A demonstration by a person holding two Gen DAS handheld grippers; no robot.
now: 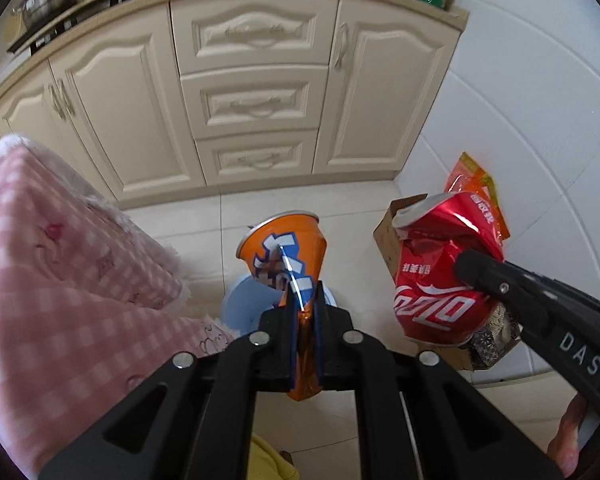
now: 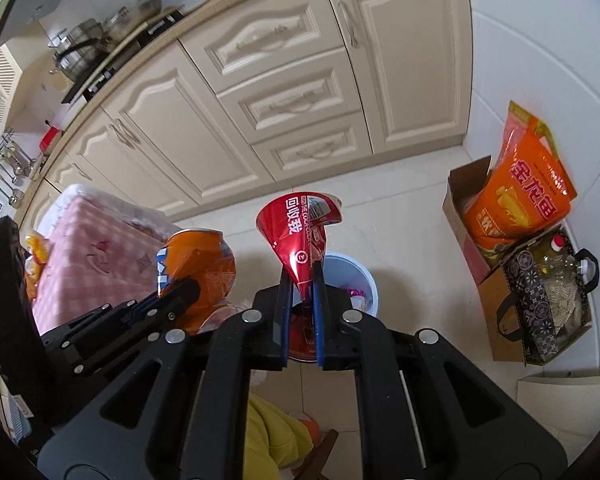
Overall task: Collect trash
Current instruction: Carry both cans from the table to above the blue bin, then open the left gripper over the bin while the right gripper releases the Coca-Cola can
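My left gripper (image 1: 303, 300) is shut on a crushed orange can (image 1: 286, 252), pinching its flattened lower end. That orange can (image 2: 198, 272) also shows at the left of the right wrist view, with the left gripper (image 2: 180, 292) on it. My right gripper (image 2: 302, 280) is shut on a crushed red cola can (image 2: 300, 236). The same red can (image 1: 440, 272) appears at the right of the left wrist view, held by the right gripper (image 1: 472, 268). A pale blue trash bin (image 2: 360, 280) stands on the floor just beyond and below both cans, with the bin (image 1: 240, 304) partly hidden by my fingers.
A table with a pink checked cloth (image 1: 52, 260) fills the left. Cream kitchen cabinets (image 1: 256, 100) run across the back. A cardboard box (image 2: 466, 216) with an orange bag (image 2: 528, 196) and a patterned bag with a bottle (image 2: 548, 300) stand by the white wall at right.
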